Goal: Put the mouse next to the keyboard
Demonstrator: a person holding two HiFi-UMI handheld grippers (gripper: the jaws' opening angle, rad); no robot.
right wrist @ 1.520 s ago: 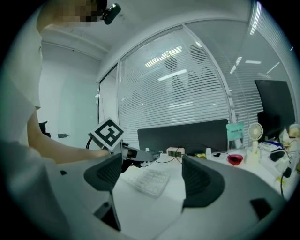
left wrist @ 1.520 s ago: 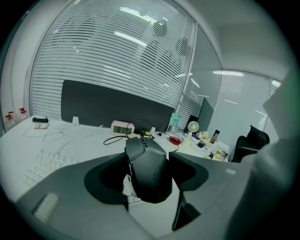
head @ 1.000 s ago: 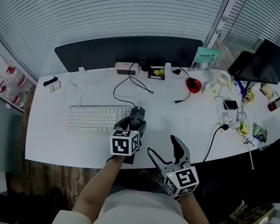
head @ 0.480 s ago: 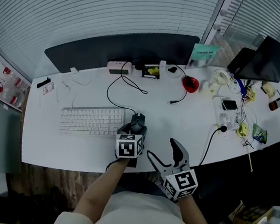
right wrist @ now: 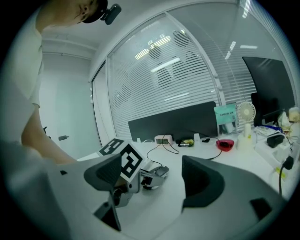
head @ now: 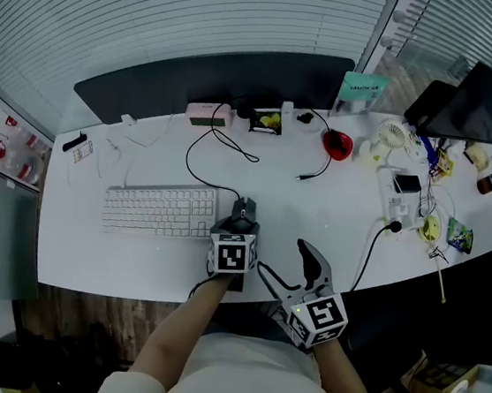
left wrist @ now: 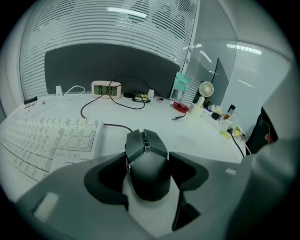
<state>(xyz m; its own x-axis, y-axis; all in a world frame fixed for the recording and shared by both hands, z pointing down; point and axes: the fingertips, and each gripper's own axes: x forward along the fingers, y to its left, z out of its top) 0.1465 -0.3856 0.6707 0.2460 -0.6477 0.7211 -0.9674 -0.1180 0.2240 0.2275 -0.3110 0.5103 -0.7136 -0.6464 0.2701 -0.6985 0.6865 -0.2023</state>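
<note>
A dark grey wired mouse (head: 244,209) sits between the jaws of my left gripper (head: 241,223), which is shut on its sides. In the left gripper view the mouse (left wrist: 147,159) is low at the desk, just right of the white keyboard (left wrist: 44,140); whether it touches the surface I cannot tell. The keyboard (head: 160,210) lies left of the mouse in the head view. My right gripper (head: 287,260) is open with nothing in it, at the desk's front edge, right of the left one. In its own view it looks at the mouse (right wrist: 158,172) and the left gripper's marker cube (right wrist: 123,161).
The mouse's black cable (head: 205,164) loops back toward a small clock (head: 205,115) by the dark partition (head: 216,81). A red object (head: 336,144), a small fan (head: 394,138), a power strip (head: 406,197) and a monitor (head: 475,104) crowd the right end of the white desk (head: 132,257).
My left gripper has sunk toward the desk with the mouse, which now sits lower beside the keyboard's right end. The right gripper has hardly moved.
</note>
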